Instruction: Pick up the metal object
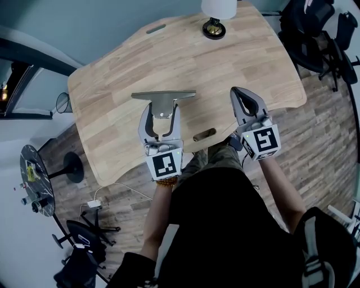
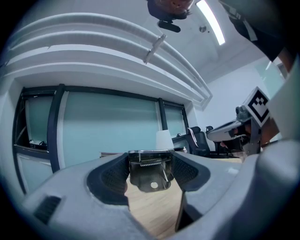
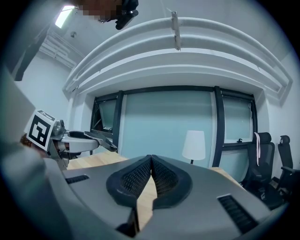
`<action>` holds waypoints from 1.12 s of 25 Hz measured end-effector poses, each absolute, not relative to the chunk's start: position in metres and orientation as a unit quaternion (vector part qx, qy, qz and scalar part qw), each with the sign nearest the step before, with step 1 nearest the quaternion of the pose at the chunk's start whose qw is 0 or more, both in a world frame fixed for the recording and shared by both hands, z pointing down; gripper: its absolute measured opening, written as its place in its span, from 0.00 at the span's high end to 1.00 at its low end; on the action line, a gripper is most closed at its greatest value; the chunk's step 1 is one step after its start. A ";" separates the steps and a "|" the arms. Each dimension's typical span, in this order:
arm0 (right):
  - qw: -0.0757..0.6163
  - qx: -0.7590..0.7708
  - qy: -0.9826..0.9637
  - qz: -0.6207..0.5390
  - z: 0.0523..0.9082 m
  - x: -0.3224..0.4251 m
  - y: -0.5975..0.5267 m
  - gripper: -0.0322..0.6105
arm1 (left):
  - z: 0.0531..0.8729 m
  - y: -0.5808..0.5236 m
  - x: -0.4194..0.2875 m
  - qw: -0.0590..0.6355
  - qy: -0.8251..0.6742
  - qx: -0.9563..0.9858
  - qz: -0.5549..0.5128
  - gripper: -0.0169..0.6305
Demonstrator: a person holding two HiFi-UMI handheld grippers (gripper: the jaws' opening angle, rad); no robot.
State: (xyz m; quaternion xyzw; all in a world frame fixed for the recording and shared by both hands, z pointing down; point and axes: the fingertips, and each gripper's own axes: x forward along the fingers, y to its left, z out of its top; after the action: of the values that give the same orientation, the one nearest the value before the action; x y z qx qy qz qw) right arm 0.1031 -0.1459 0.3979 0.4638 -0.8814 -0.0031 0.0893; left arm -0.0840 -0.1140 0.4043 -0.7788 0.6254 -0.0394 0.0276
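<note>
Steel in the grip right now: my left claw [image 1: 162, 117] is clamped on the metal object [image 2: 151, 172], with the ribbed pads pressing its narrow stem from both sides. From the head view the piece looks to be held just clear of the worktop [image 1: 185, 56], over the middle on my side, its wide crossbar [image 1: 163, 95] pointing away from me. My right claw [image 1: 239, 93] hangs off to the side, well apart from the piece, its jaws pinched together on nothing at all. The lamp [image 1: 218, 11] sits at the far edge, nowhere near the action. Now, how does this thing handle? I'd call it rigid, with no give under the pads, and bare smooth metal like this is likely to be slick against rubber. It looks fairly light for one claw, but most of the weight seems to sit out front in that crossbar, so I'd expect the nose to dip or twist if the squeeze slackens. A coil spring [image 2: 150, 161] runs across the top of the stem, which hints at a sprung part that could shift under pressure. Best hold, by my reckoning, is where I am: on the flat sides of the stem, close behind the crossbar and off the spring.
</note>
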 end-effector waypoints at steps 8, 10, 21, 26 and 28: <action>0.098 0.462 -0.882 0.006 0.410 0.099 -0.137 0.94 | 0.414 -0.111 -0.077 0.023 0.624 -0.780 -0.046 0.53; 0.096 0.462 -0.882 0.006 0.412 0.096 -0.136 0.94 | 0.415 -0.110 -0.079 0.020 0.623 -0.780 -0.044 0.53; 0.098 0.456 -0.885 0.013 0.420 0.078 -0.137 0.94 | 0.413 -0.120 -0.085 0.026 0.614 -0.788 -0.036 0.53; 0.101 0.454 -0.885 0.008 0.421 0.071 -0.146 0.94 | 0.408 -0.132 -0.080 0.041 0.595 -0.801 -0.045 0.53; 0.100 0.456 -0.884 0.005 0.417 0.071 -0.150 0.94 | 0.406 -0.136 -0.079 0.042 0.597 -0.800 -0.038 0.54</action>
State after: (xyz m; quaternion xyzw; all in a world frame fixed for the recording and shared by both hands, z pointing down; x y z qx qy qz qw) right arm 0.0712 -0.1501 0.4170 0.4557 -0.8844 0.0050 0.1004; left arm -0.0790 -0.1364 0.4059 -0.8005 0.5967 -0.0380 0.0420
